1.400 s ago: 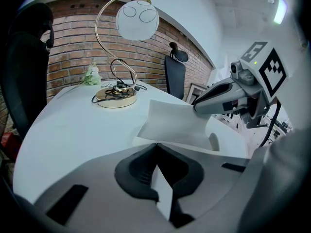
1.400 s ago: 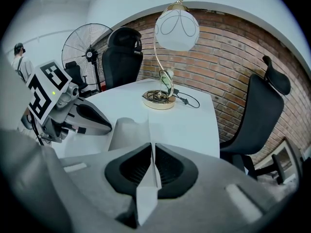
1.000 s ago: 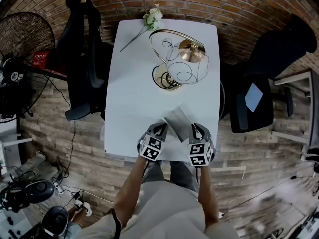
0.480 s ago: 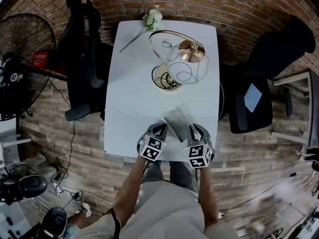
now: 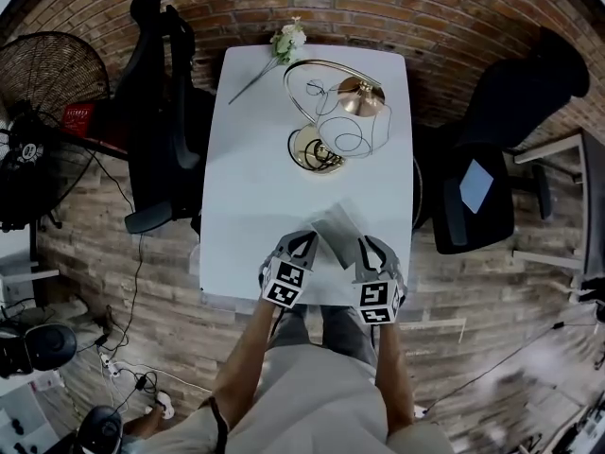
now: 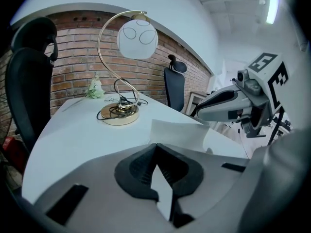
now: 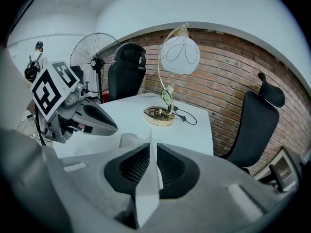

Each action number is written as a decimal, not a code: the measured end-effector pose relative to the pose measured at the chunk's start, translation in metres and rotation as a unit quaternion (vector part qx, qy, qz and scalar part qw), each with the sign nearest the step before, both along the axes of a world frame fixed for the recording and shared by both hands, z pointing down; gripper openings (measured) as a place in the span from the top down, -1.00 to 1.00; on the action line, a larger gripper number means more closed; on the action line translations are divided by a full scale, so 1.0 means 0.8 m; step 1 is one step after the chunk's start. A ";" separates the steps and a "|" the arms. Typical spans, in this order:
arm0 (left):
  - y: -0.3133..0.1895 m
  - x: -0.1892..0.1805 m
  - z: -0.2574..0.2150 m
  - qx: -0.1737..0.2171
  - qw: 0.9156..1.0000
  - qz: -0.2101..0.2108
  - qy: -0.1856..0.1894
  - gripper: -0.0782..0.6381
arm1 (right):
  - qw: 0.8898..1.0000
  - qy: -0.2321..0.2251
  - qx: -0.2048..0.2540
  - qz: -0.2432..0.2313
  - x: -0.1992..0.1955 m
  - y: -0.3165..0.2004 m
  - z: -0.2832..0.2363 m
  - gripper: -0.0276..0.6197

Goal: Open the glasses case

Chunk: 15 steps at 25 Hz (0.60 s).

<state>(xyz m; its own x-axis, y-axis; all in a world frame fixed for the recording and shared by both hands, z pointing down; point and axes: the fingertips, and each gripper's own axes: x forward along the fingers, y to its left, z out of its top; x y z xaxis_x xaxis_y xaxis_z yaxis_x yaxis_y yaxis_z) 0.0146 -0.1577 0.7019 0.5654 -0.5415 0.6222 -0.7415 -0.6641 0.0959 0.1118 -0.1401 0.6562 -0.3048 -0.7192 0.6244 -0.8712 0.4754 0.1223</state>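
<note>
now you hold the pale glasses case point(image 5: 337, 227) near the front edge of the white tabletop point(image 5: 255, 159). your left claw point(image 5: 304, 244) is clamped on its left side, and your right claw point(image 5: 367, 247) is clamped on its right. a gold lamp point(image 5: 354, 129) stands farther back, well apart.

Left forearm point(image 5: 248, 353) and right forearm point(image 5: 392, 367) reach forward side by side, 1 gripper in each hand. Left gripper point(image 5: 304, 242) and right gripper point(image 5: 368, 245) both slant down, tips leaning a bit toward each other, each with its 2 jaws pinched tight on an edge of the grey glasses case point(image 5: 336, 227)
</note>
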 end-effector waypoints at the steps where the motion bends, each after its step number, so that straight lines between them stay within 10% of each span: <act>1: -0.002 0.000 -0.008 0.009 1.000 0.000 0.005 0.77 | 1.000 -0.004 0.004 0.003 0.000 0.001 -0.005 0.77; 15: 0.000 -0.005 -0.136 0.110 0.991 0.012 0.081 0.78 | 0.993 -0.051 0.092 0.045 -0.010 0.021 -0.103 0.89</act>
